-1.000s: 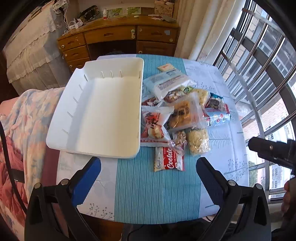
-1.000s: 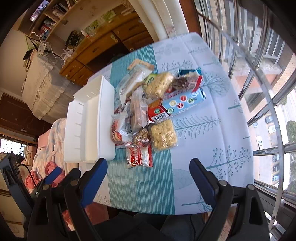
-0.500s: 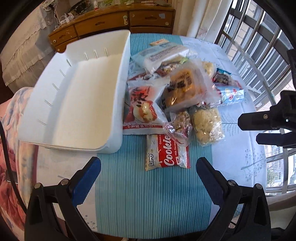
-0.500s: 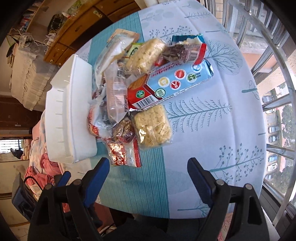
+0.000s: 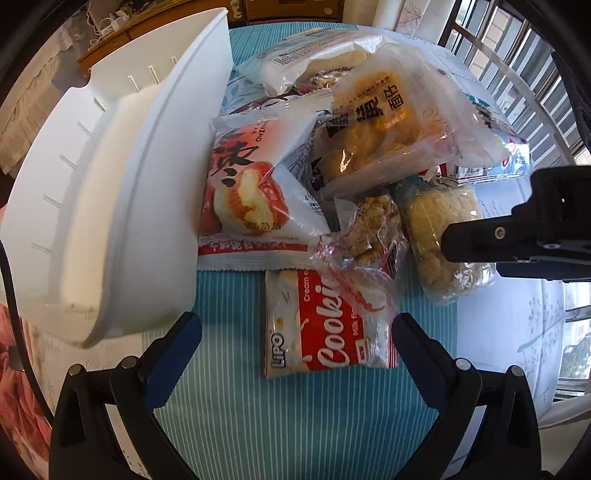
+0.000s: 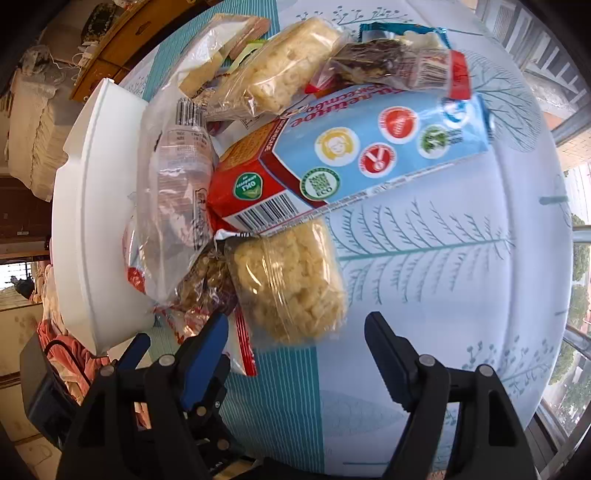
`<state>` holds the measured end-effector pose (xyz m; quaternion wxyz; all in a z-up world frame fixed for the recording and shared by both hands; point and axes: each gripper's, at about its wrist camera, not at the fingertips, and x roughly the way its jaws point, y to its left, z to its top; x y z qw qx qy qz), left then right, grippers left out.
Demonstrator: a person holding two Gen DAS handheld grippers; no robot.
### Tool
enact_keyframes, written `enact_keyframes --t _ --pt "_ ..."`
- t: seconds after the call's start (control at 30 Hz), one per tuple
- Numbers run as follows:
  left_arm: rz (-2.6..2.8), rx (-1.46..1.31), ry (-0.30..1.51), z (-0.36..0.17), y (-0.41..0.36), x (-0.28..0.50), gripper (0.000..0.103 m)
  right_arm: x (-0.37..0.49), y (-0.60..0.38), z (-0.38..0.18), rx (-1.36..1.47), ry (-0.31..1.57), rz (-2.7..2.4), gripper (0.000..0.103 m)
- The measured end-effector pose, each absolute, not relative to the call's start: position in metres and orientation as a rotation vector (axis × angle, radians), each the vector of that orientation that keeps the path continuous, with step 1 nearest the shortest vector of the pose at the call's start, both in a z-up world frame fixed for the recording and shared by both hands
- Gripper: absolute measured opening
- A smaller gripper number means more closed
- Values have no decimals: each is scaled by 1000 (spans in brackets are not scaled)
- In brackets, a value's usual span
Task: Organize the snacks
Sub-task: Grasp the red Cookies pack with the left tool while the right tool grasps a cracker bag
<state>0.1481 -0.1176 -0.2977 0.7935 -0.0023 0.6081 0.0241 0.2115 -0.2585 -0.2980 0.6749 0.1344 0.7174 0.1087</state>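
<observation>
Tablecloth (image 5: 229, 417), teal-striped centre with white tree-print sides, covers a table by a barred window (image 6: 569, 110); wooden drawers (image 5: 295, 7) behind, pink bedding past the left edge. Bare cloth lies on the near side of the snack pile and to its right toward the window edge; the left side is blocked by a white storage bin (image 5: 110, 206) whose side wall touches the snacks.

Snack pile sits mid-table just right of the bin. Cookie packet (image 5: 325, 325) is nearest, flat, long axis running near-to-far, its print reading sideways. Red-and-white cake packet (image 5: 251, 184) lies against the bin wall. Clear bread bag (image 5: 384, 125) is tilted on top of others. Puffed rice cake pack (image 6: 291, 284) is at the pile's near right corner, beside a small clear nut-snack bag (image 5: 369, 229). Blue-and-red biscuit box (image 6: 354, 155) lies on its side, long axis across toward the window.

Left gripper (image 5: 295, 332) jaws spread wide, straddling the cookie packet's near end, pads not pressing it. Right gripper (image 6: 295, 328) jaws have just been closing but remain apart, the rice cake pack's near edge between them, ungripped.
</observation>
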Motion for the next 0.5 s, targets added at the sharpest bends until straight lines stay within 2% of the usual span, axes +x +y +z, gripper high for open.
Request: enact_keyframes --t 0.5 --pt "84 -6 1397 -321 -139 181 102 245 -223 -308 204 1638 236 65"
